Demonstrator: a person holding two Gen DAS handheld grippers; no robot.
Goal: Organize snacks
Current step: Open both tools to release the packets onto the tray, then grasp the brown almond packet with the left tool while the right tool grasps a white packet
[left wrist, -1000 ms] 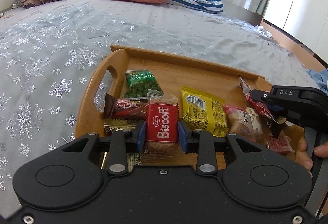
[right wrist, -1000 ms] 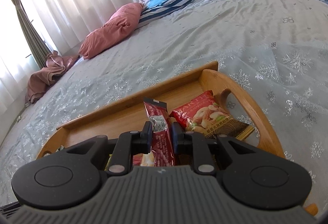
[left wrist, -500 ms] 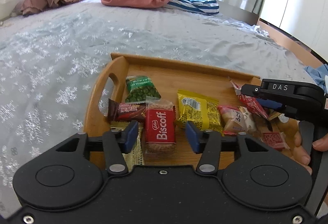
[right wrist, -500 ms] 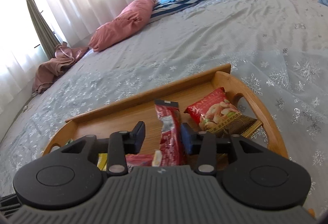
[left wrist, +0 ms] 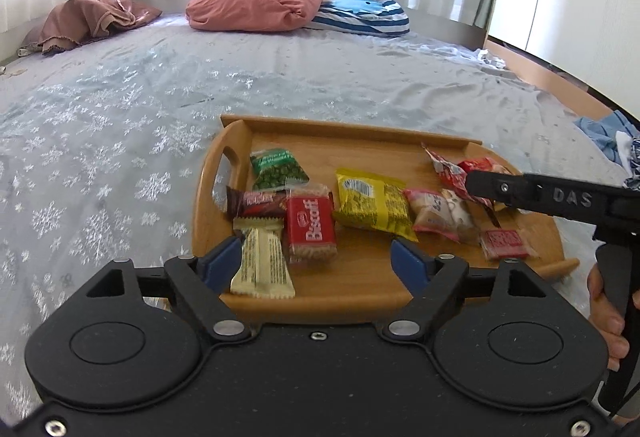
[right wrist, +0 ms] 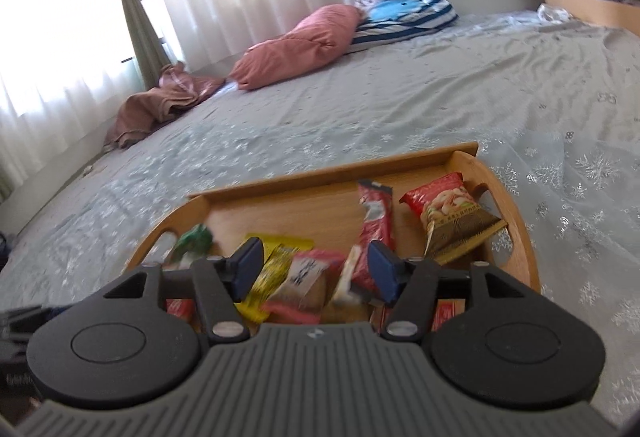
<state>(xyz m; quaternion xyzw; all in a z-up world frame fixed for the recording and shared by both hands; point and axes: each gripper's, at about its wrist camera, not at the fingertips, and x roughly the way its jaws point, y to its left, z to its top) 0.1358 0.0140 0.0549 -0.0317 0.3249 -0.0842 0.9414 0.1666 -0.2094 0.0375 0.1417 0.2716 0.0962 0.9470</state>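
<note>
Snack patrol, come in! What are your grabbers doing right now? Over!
Left gripper and right gripper opening, holding nothing. Biscoff pack and red stick pack lying loose on wooden tray. Nothing blocking.

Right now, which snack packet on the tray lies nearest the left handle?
The green wasabi pea packet, lying beside the tray handle cut-out; it is the only green one.

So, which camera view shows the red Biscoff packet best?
The left wrist view: the red Biscoff packet lies flat on the wooden tray, unobstructed, with its label readable. In the right wrist view I cannot pick it out; the gripper body hides the tray's near part, and that picture is blurred there.
</note>
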